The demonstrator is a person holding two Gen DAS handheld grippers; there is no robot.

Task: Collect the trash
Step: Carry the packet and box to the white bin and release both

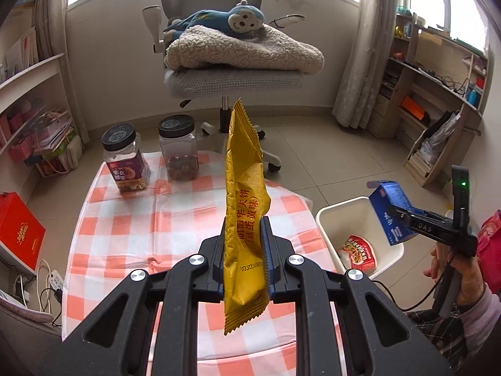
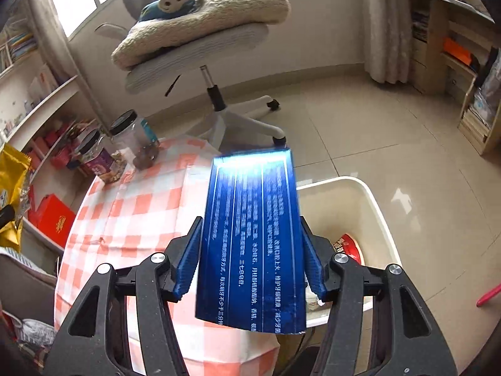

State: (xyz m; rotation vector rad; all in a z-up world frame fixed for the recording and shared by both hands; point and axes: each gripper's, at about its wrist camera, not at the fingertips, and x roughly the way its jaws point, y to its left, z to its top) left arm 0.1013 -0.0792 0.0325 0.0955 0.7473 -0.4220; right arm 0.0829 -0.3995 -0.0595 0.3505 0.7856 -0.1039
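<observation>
Yellow foil stands up between the left tongs (image 1: 244, 244) — a wrapper (image 1: 245, 194) pinched flat near its lower half, its crimped top pointing away and its tail hanging below the pads. Gripped that way it is held well above the checked tabletop (image 1: 125, 228), so nothing drags on the cloth.

The right tongs (image 2: 250, 250) carry a blue box (image 2: 253, 235) lengthwise, the ribbed pads set against its two long edges. In the right wrist view the right pad looks barely on the card, so I judge this grip light or easing; the box is still between the pads and has not dropped. In the left wrist view the box (image 1: 393, 216) hangs just over the white bin (image 1: 332, 216), which sits beside the tabletop with a red-and-white packet (image 1: 357, 252) already in the bottom.

Both pieces of trash are thus off the tabletop, the box nearest the bin. The likely next step is to let the box fall, then bring the wrapper across — it is light and may flutter, so a release low over the rim would be safer. Two jars (image 1: 125, 163) remain at the far edge.
</observation>
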